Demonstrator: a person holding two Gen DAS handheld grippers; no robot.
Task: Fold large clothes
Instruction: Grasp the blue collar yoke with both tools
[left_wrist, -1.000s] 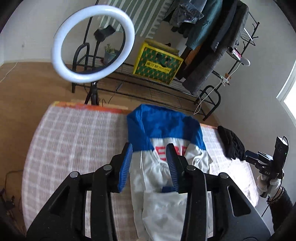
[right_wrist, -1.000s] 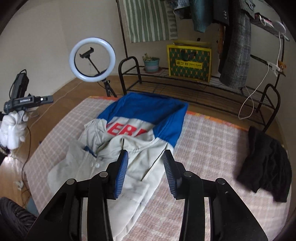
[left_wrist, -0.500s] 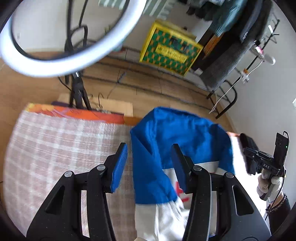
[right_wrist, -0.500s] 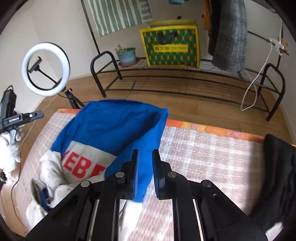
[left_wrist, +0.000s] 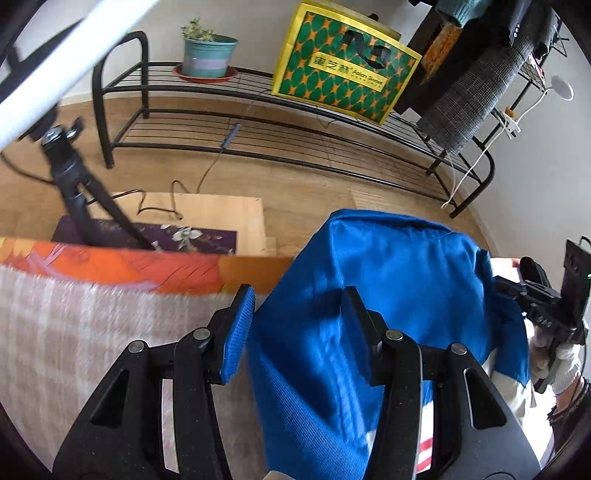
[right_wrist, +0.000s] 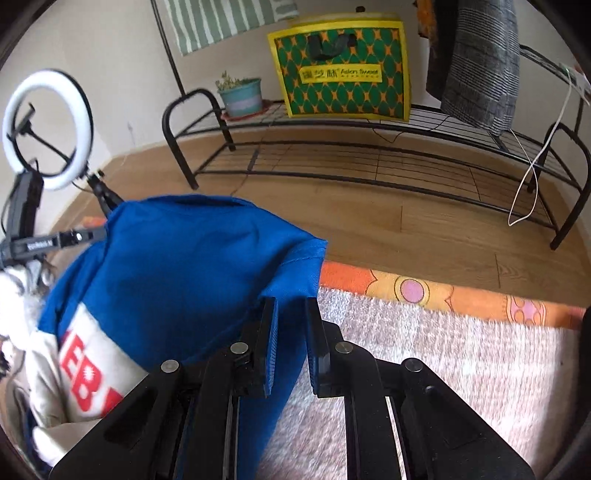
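Between the right pads: a blue corner of the jacket (right_wrist: 177, 266) is seen in the right gripper (right_wrist: 291, 343); the jaws stand narrow, a small gap on each side of the cloth, so a firm pinch cannot be confirmed, though the fabric appears caught.
Left gripper (left_wrist: 295, 332): held about half open, the blue edge lying between the pads, neither pad seen pressing; nothing is gripped.
Jacket position: spread on the checked blanket (left_wrist: 74, 332), blue shoulders at the far edge by the orange border (left_wrist: 129, 269), the white body with red lettering (right_wrist: 88, 373) nearer the person.
Done so far: one far corner is reached and probably taken; no neat fold is visible.
Left to do: the second corner is to be seized, then the folds are judged still ahead.
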